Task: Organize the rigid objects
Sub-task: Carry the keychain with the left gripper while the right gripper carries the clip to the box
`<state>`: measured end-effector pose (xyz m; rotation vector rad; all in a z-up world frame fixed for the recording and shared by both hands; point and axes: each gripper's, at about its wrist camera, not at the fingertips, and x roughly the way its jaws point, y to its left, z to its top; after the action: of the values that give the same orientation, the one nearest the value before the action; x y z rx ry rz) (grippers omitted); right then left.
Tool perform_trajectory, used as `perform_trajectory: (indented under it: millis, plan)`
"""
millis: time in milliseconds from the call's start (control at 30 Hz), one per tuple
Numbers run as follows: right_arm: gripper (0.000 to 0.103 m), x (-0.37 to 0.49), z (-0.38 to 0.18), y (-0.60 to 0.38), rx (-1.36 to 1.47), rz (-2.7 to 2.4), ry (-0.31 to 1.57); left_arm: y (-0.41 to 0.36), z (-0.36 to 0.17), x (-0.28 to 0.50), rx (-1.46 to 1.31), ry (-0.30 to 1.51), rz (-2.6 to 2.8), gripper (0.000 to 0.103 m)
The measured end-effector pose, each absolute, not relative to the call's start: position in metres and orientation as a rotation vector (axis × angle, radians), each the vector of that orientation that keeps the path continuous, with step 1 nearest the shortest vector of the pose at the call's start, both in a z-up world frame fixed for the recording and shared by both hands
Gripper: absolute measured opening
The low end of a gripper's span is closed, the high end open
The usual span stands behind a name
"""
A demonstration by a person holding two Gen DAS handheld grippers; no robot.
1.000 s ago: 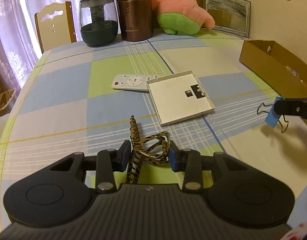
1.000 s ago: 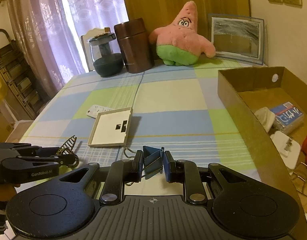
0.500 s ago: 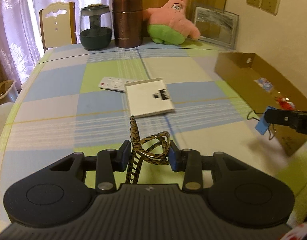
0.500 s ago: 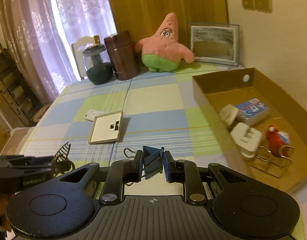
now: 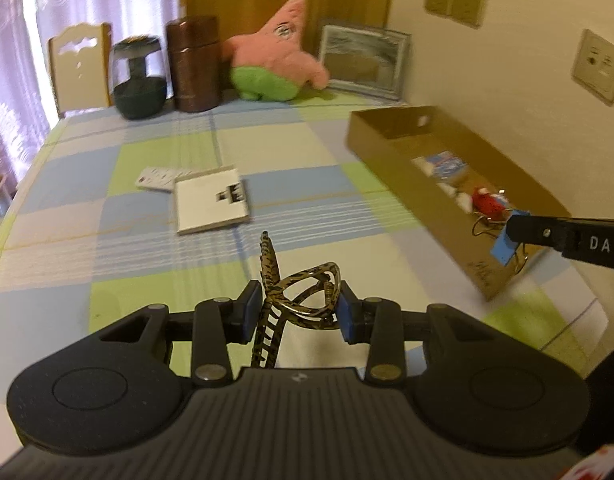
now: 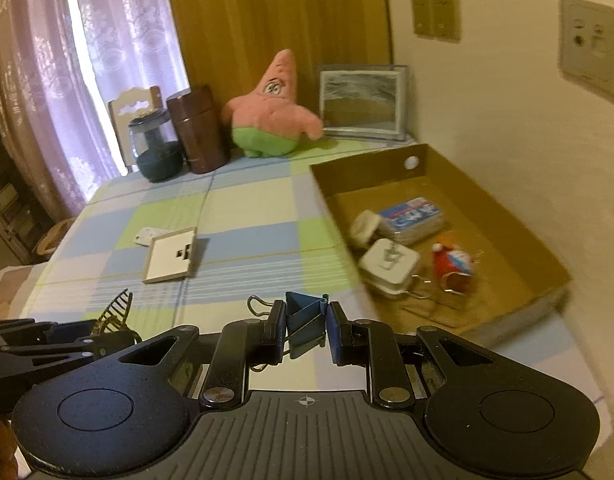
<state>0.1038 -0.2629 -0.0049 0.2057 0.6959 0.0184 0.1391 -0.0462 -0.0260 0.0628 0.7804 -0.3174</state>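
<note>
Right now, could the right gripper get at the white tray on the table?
Probably not yet. The right gripper is shut on the binder clip, so its jaws are taken. The tray lies uncovered ahead to its left, with nothing between.

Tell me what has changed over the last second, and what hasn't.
Both grippers have lifted and swung right toward the cardboard box, which now fills more of each view. The right gripper, carrying the blue binder clip, now sits at the box's near edge. The left gripper follows with the tortoiseshell hair claw. Nothing was released. The white panel and remote stayed put.
</note>
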Motion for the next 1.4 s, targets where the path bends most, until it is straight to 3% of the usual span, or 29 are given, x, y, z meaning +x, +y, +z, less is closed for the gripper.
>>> perform_trajectory:
  millis: [800, 1400]
  plan:
    - [0.018, 0.090, 0.033, -0.346, 0.228, -0.105, 0.625, -0.151, 0.021, 0.147, 0.137, 0.700, -0.508, 0.034]
    - [0.018, 0.127, 0.020, -0.395, 0.189, -0.133, 0.667, -0.201, 0.021, 0.198, 0.186, 0.698, -0.565, 0.034]
